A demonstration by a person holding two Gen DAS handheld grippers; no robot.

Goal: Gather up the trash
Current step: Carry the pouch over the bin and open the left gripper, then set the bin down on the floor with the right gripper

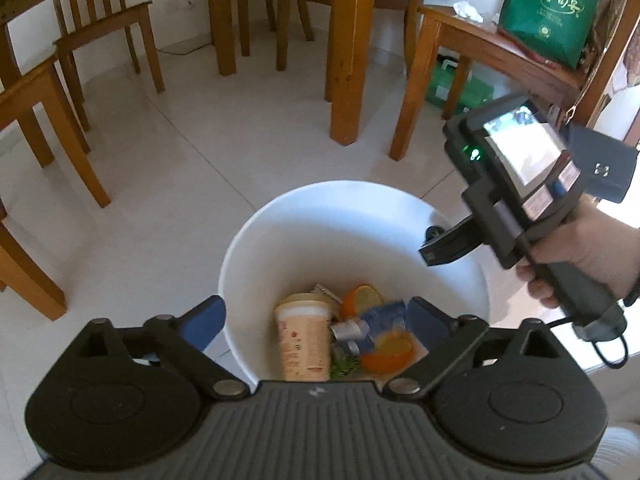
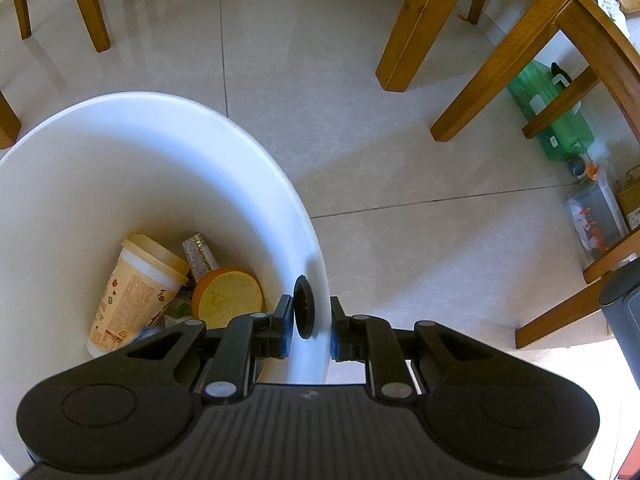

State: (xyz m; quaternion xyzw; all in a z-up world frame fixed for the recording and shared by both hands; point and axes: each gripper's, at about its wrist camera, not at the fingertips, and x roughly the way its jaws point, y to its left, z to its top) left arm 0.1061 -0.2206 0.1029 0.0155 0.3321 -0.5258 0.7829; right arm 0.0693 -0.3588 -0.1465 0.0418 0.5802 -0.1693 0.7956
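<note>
- The white bin (image 1: 280,232) stands on the pale tiled floor (image 1: 200,128), and it's our landmark for everything here.
- The left gripper (image 1: 316,316) hangs above the bin's near rim, jaws spread wide, nothing between the blue pads; the trash shows in the gap below.
- Only the left wrist view gives us the right gripper's body from outside, with a hand (image 1: 592,248) wrapped round its handle at the bin's right rim.
- Only the right wrist view shows the grip itself: the right gripper (image 2: 310,330) has narrow jaws clamped on the bin's wall, one finger inside and one outside, beside a small black round knob (image 2: 303,306) on the rim.
- Down in the bin lies a paper cup (image 1: 304,340), on its side, long axis running from the bin's floor up toward the far wall, its lidded mouth pointing away from the left camera.
- Beside the cup, orange halves: two in the left wrist view (image 1: 386,350), cut faces up; the right wrist view gives one clearly (image 2: 228,298).
- A blue wrapper (image 1: 384,316) and a silvery piece (image 1: 348,330) sit between the oranges; that patch is blurred, so what they are I can't say for sure.
- A small foil packet (image 2: 198,256) leans behind the cup.
- Beyond the bin, wooden table and chair legs (image 1: 346,60), and a green bag (image 1: 548,8) on a chair.
</note>
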